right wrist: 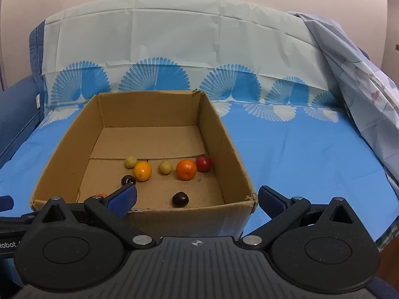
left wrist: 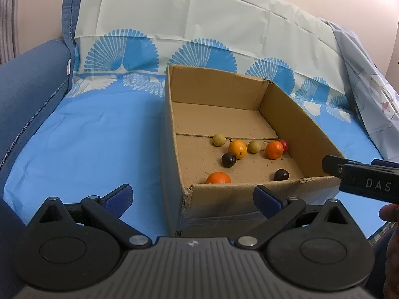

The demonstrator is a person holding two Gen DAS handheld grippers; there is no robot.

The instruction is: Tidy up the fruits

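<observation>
An open cardboard box (left wrist: 281, 114) (right wrist: 224, 139) on the blue sheet holds several small fruits. Among them are three oranges (left wrist: 218, 177) (left wrist: 237, 149) (right wrist: 186, 169), two dark plums (left wrist: 229, 160) (right wrist: 180, 199), two pale yellow fruits (left wrist: 219, 140) (right wrist: 165, 167) and a red one (right wrist: 203, 163). My left gripper (left wrist: 193, 195) hovers wide open before the box's near left corner, nothing between its fingers. My right gripper (right wrist: 198, 196) is open too, empty, at the box's near wall; its left finger (right wrist: 124, 198) hides part of one orange. It also shows at the right of the left wrist view (left wrist: 349, 172).
The box sits on a sofa draped with a blue and white fan-patterned sheet (left wrist: 87, 137). A blue armrest (left wrist: 27, 94) rises at the left and a pale crumpled cloth (right wrist: 361, 94) hangs at the right. A hand (left wrist: 389, 214) shows at the right edge.
</observation>
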